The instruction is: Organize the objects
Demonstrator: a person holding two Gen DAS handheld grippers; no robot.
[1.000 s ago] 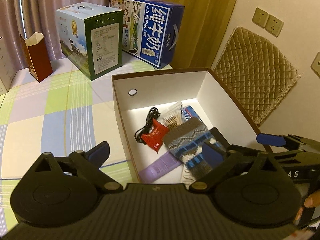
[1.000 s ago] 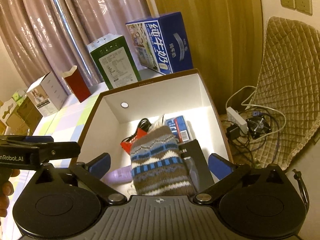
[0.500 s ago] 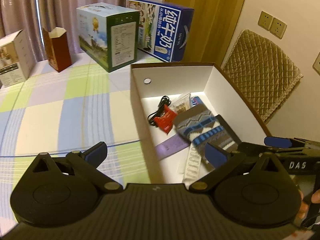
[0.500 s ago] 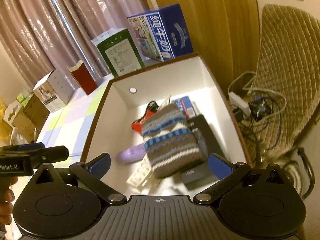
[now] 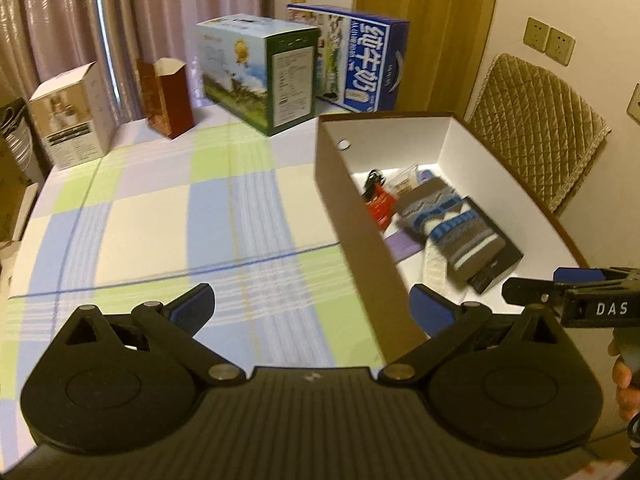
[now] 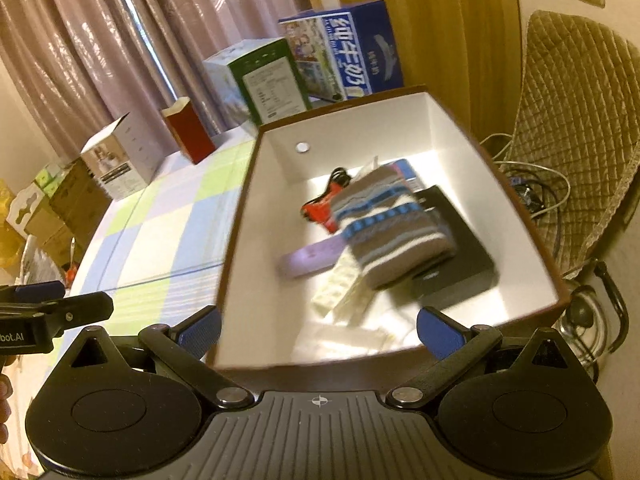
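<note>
Left gripper [image 5: 310,306]: jaws spread wide, nothing between the blue pads. It hangs over the checked tablecloth [image 5: 168,224], with the near left wall of the storage box [image 5: 360,236] running up between its fingers.

Right gripper [image 6: 318,330]: jaws equally wide, empty, poised over the near rim of the box. Each gripper shows in the other's view as a black bar with a blue tip.

Storage box: rectangular cardboard, brown outside, matte white inside, open top, one round hole in the far wall. It sits at the right edge of the table.

Contents, all loose on the box floor:
- knitted pouch [image 6: 390,226], soft ribbed knit, brown-grey with blue and white patterned bands, lying on top of the pile and tilted
- flat black box [image 6: 460,256], rigid rectangle, partly under the pouch
- lilac flat strip [image 6: 314,258], smooth, sticking out from under the pouch towards the left wall
- white ridged pieces [image 6: 340,292], blurred, type unclear
- red packet [image 6: 320,212] with a black cable [image 6: 340,176] coiled beside it, towards the far end
- blue carton [image 6: 406,172], only a corner visible behind the pouch

On the cloth beyond the box: a green printed carton [image 5: 260,76], a blue milk carton [image 5: 352,64] with glossy print, a dark red open-topped paper box [image 5: 166,98] and a small white carton [image 5: 70,116]. Pleated curtains [image 5: 100,20] behind; a quilted tan chair back [image 5: 536,128] to the right.
</note>
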